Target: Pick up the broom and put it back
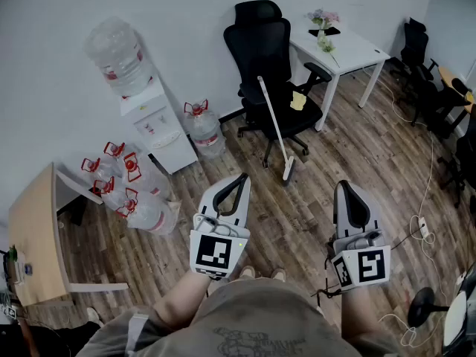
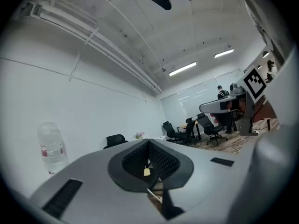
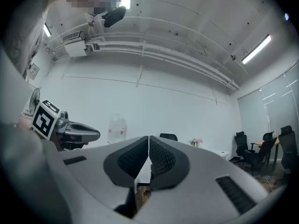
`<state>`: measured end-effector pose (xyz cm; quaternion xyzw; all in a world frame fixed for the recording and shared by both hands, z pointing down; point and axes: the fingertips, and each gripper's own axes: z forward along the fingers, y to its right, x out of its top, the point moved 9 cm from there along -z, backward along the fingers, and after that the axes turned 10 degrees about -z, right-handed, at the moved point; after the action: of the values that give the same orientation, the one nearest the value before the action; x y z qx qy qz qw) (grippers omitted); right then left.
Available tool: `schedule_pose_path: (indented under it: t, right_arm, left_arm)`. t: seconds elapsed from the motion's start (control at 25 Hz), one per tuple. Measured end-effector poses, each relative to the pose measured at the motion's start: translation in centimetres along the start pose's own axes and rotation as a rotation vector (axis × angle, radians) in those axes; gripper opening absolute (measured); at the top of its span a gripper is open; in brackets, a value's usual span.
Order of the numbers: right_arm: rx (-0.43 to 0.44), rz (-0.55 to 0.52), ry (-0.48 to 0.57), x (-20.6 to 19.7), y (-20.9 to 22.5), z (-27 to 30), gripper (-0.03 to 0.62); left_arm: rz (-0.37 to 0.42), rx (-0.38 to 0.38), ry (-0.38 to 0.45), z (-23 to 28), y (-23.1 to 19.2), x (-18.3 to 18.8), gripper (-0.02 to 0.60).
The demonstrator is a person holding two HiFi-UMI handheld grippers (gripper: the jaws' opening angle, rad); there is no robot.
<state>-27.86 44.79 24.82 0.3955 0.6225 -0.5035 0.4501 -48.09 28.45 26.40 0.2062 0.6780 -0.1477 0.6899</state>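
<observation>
The broom (image 1: pixel 274 125) is in neither of my claws. My left claw (image 1: pixel 242 178) sits in the lower middle of the head view, level, its jaw tips brought together with only a narrow wedge of space behind them and nothing clamped. My right claw (image 1: pixel 348 190) is to its right, also level, its ribbed pads closed on each other and empty. Both hover over the wooden floor (image 1: pixel 349 147).

Above and between the claws, well apart from them, the broom stands at the centre of the frame. Its head rests on the floor and its white handle slants up and to the left, leaning against the seat of a black office chair (image 1: pixel 271 50). A yellow cloth (image 1: pixel 297 100) lies on that seat, just right of the handle.

To the right of the chair is a white desk (image 1: pixel 349 50) with flowers (image 1: pixel 323 21) on it. To the left is a white water dispenser (image 1: pixel 156 121) topped by a large bottle (image 1: pixel 119 54), and spare water jugs (image 1: pixel 126 188) are clustered on the floor beside it. A wooden table (image 1: pixel 33 236) fills the lower left edge.
</observation>
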Motion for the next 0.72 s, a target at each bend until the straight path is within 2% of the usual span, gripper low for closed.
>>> schedule_pose_path:
  t: [0.32, 0.72]
  right_arm:
    - [-0.011, 0.027, -0.006, -0.9, 2.0, -0.4, 0.032]
    - [0.035, 0.059, 0.009, -2.6, 5.4, -0.6, 0.032]
  left_arm:
    - [0.003, 0.009, -0.02, 1.2, 1.4, 0.0, 0.017]
    - [0.007, 0.033, -0.04, 3.6, 3.9, -0.1, 0.017]
